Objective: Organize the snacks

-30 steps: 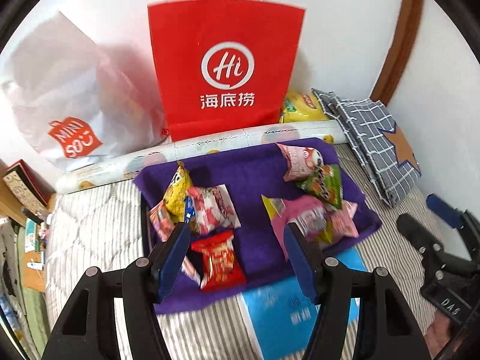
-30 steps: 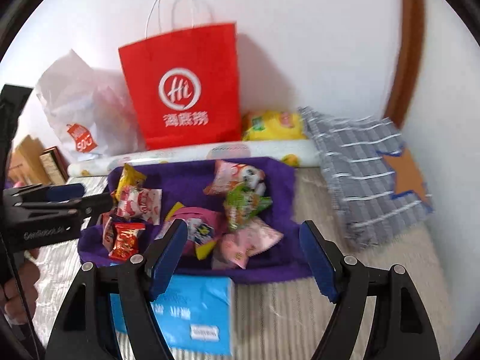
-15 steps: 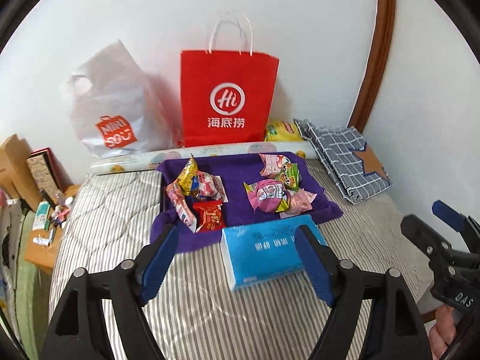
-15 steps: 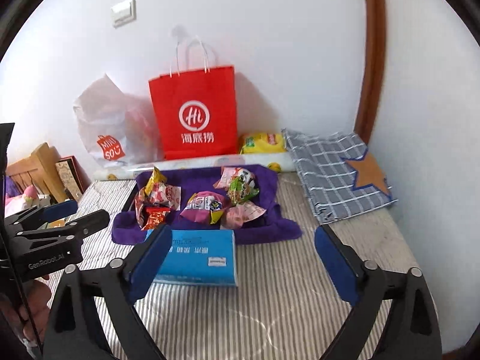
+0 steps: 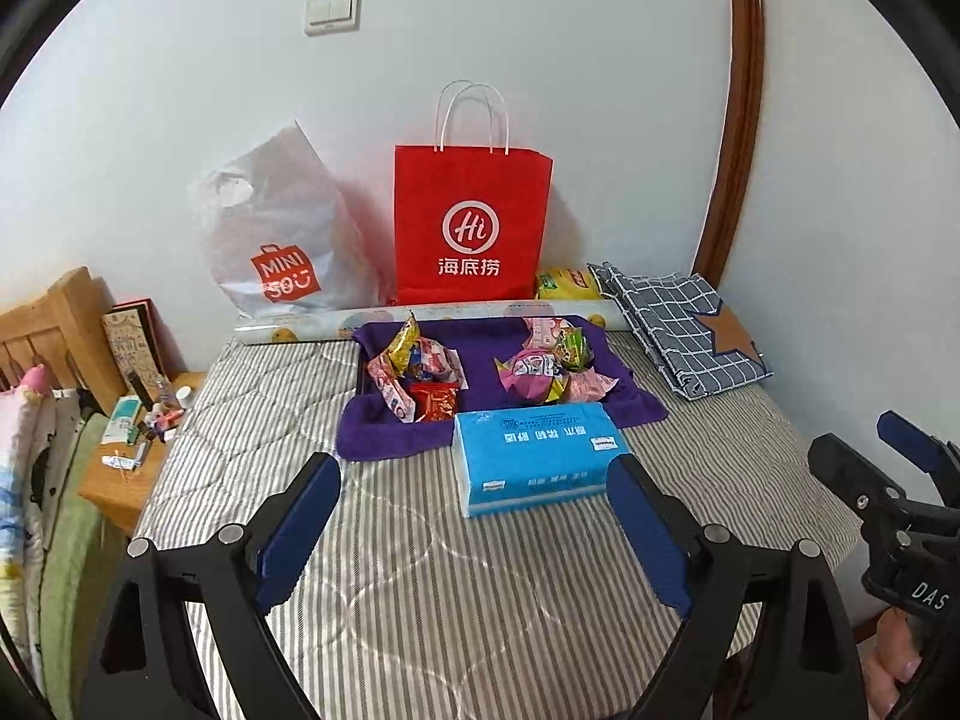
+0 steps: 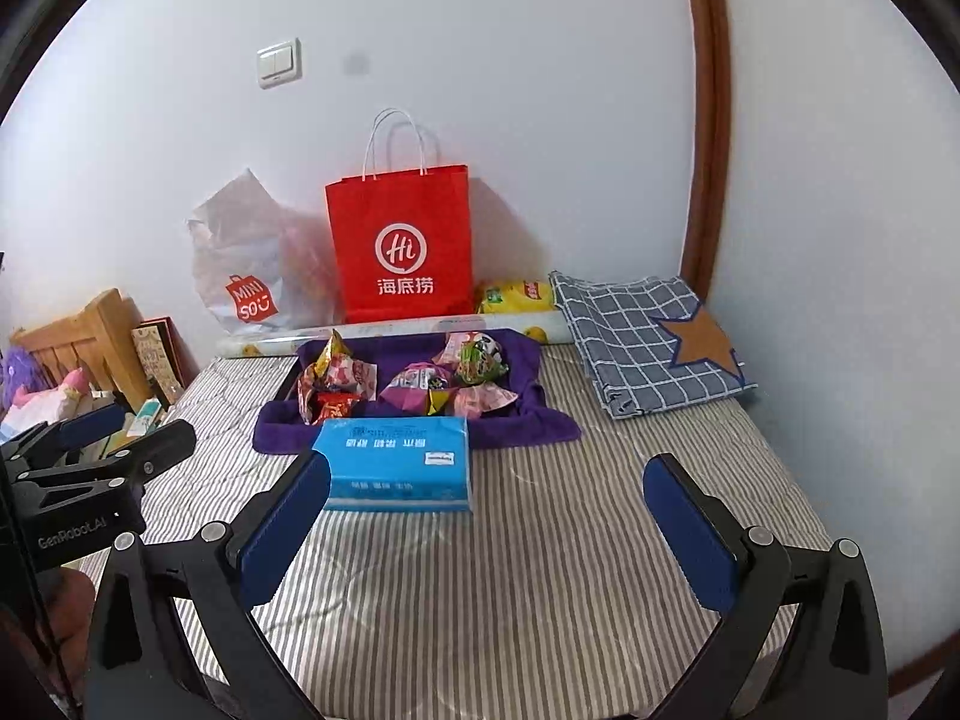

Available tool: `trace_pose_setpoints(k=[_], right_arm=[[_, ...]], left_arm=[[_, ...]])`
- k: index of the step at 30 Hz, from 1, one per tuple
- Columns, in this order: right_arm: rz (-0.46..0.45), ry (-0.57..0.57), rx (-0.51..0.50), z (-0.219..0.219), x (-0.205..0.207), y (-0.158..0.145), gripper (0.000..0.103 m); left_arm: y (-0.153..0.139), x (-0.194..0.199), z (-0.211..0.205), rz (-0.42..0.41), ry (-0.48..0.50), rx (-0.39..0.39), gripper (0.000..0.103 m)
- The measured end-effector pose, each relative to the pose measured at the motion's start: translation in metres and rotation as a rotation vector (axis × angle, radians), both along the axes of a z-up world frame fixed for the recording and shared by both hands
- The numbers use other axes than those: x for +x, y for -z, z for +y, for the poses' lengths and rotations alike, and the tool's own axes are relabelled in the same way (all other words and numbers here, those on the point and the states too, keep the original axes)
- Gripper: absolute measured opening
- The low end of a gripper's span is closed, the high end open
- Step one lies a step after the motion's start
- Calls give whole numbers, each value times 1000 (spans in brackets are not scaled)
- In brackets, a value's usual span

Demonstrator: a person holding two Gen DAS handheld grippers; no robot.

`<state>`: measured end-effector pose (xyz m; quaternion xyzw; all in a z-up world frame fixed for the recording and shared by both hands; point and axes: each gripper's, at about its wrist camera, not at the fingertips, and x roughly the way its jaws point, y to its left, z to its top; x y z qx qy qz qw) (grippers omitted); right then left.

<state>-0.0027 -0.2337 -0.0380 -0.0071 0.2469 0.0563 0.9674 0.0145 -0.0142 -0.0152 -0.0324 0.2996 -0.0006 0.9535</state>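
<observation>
Several snack packets lie in two heaps on a purple cloth (image 5: 645,407) (image 6: 540,429) at the far side of the bed: a left heap (image 5: 414,372) (image 6: 333,381) and a right heap (image 5: 549,369) (image 6: 456,378). My left gripper (image 5: 471,531) hangs over the striped mattress well short of them, its jaws still opening, nothing between them. My right gripper (image 6: 486,528) is also back from the cloth, jaws opening wide and empty. Each gripper shows at the edge of the other's view.
A blue tissue pack (image 5: 537,456) (image 6: 399,462) lies in front of the cloth. Behind stand a red paper bag (image 5: 471,225) (image 6: 399,243), a white plastic bag (image 5: 276,234), a roll (image 5: 300,327), a yellow packet (image 6: 516,297). A checked cloth (image 6: 636,336) lies right; a bedside table (image 5: 129,462) left.
Both grippers drew back from the snacks and rose a little, so the cloth and bags look smaller and farther. Both pairs of jaws widened.
</observation>
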Motion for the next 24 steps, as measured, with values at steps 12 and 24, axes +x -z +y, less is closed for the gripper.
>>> trace_pose_setpoints(k=[12,24], right_arm=[[-22,6,-9,-2,-23,-5,103],[-26,9,-8,0,-31,-8,103]], left_arm=[[-1,-19,-3,-22,-3,0,90],[-7,-25,-6,-32,-1,1,90]])
